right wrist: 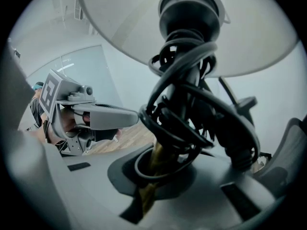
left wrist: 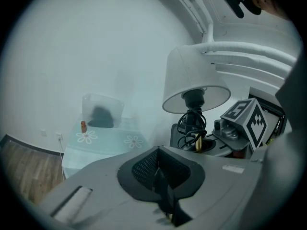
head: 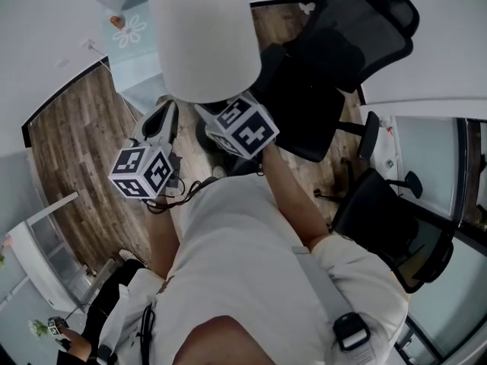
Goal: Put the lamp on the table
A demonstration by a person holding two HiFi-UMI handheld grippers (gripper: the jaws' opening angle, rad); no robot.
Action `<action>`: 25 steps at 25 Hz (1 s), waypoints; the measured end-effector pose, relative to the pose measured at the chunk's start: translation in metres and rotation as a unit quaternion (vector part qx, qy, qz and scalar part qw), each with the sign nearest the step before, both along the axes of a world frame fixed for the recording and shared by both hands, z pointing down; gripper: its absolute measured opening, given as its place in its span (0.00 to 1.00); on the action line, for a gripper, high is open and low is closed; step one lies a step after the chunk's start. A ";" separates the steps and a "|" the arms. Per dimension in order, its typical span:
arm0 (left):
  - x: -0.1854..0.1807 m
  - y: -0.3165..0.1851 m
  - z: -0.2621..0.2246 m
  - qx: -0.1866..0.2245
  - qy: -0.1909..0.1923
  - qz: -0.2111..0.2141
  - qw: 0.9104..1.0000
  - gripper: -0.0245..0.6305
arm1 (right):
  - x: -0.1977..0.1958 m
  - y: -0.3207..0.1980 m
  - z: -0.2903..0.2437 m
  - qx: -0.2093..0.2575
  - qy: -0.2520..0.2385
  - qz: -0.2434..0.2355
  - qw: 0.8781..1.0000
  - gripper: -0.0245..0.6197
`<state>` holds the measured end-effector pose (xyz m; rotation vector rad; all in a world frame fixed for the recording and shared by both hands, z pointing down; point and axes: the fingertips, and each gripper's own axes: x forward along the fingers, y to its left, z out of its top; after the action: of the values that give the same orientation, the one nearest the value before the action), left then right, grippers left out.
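Lamp (right wrist: pixel 187 95): held in the air by the right gripper, upright, not yet on the table.
Right gripper (right wrist: pixel 146 190): jaws clamped on the lamp's brass stem, low on the stem.
Just above its jaws: a black cord (right wrist: pixel 192 128) wound in loose loops round the stem, one loop hanging down to the pads.
Higher above: the white shade (head: pixel 202 36), wide and pale, spreading over both grippers.
Long axis: the stem rises straight up out of the jaws; the lamp's base is not in view.
Left gripper (left wrist: pixel 165 195): just beside the right one, jaws together with nothing between them; it touches no part of the lamp.
Table (left wrist: pixel 103 143): a pale top with flower prints, ahead of the left gripper and lower, well apart from the lamp, on the far left as the left gripper looks.
Nearer hand: the left gripper is on the table's side, but the right one bears the load.
Behind the right gripper: black office chairs (head: pixel 335 74) on a wooden floor.
Judgement: the lamp has to go forward and left, then down, kept upright.
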<state>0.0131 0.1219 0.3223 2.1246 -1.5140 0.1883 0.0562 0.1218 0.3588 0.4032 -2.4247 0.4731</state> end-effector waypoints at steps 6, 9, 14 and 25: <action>0.002 -0.035 0.001 -0.006 0.000 -0.010 1.000 0.04 | 0.001 -0.039 -0.003 0.003 -0.002 -0.011 1.000 0.04; 0.004 -0.047 0.001 -0.007 0.000 -0.017 1.000 0.04 | 0.003 -0.051 -0.002 0.003 -0.001 -0.018 1.000 0.04; 0.004 -0.066 0.002 -0.010 -0.003 -0.022 1.000 0.04 | 0.003 -0.073 0.002 -0.001 0.000 -0.021 1.000 0.05; -0.018 -0.117 0.010 -0.011 -0.005 -0.017 1.000 0.04 | -0.020 -0.122 0.016 -0.007 0.010 -0.020 1.000 0.04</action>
<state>-0.0046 0.0052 0.3325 2.0811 -1.5459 0.2024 0.0363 -0.0003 0.3745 0.3524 -2.4044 0.4655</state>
